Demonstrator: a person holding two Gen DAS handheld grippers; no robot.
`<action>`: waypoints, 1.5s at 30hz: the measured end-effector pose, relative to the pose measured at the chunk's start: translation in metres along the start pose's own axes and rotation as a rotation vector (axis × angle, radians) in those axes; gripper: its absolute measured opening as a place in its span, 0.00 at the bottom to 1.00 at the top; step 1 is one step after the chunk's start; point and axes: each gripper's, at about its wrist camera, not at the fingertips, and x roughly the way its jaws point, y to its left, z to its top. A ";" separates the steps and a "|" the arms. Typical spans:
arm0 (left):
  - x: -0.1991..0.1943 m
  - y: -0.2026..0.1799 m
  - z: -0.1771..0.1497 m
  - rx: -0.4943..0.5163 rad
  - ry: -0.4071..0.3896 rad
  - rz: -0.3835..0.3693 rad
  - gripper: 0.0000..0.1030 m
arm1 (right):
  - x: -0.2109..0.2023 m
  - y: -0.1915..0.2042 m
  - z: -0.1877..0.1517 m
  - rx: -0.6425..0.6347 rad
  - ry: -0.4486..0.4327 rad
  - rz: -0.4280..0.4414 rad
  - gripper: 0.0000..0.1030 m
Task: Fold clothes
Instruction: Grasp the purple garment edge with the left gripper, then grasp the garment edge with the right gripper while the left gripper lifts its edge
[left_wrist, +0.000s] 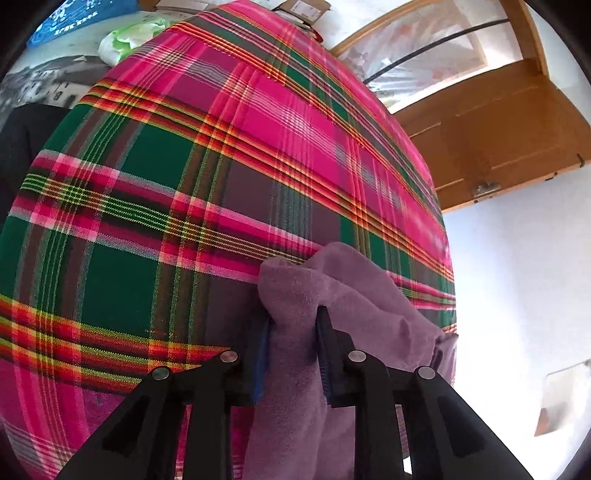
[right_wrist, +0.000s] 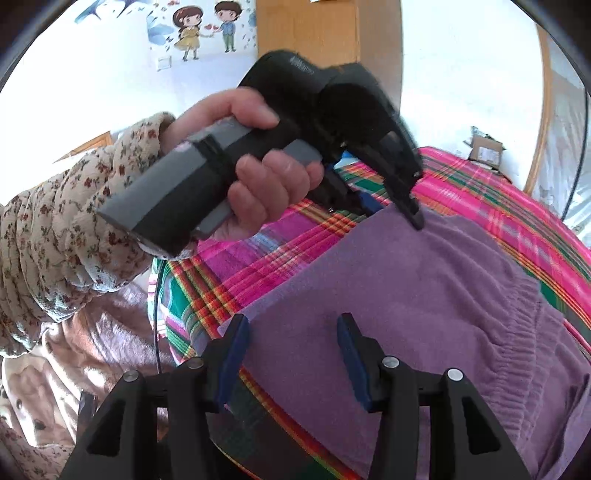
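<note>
Black gripper arms with blue-padded fingers fill the bottom of both wrist views. Left gripper (left_wrist: 293, 321) has its fingers (left_wrist: 322, 328) pressed against a bunched fold of purple fleece garment (left_wrist: 295, 291), the cloth pinched between them and rising above the tips. Right gripper (right_wrist: 291, 332) stands with its jaws wide apart above the near edge of the same purple garment (right_wrist: 424, 280), holding nothing. That garment lies spread on a bed covered by a pink, green and orange plaid blanket (left_wrist: 184, 166). At the garment's far corner, the right view shows a person's hand (right_wrist: 266, 184) in a floral sleeve (right_wrist: 55, 240) gripping the left gripper's handle. Beyond the blanket stands a wooden door (left_wrist: 498, 129).
</note>
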 end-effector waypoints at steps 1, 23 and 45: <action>0.000 0.000 0.000 -0.001 0.002 -0.003 0.24 | -0.001 0.003 0.000 -0.005 -0.003 -0.002 0.49; -0.005 -0.008 0.006 -0.026 0.046 0.049 0.19 | 0.017 0.052 -0.008 -0.111 -0.001 -0.175 0.49; -0.023 -0.027 0.000 -0.102 0.020 0.088 0.19 | -0.021 0.024 -0.014 -0.039 -0.091 -0.162 0.09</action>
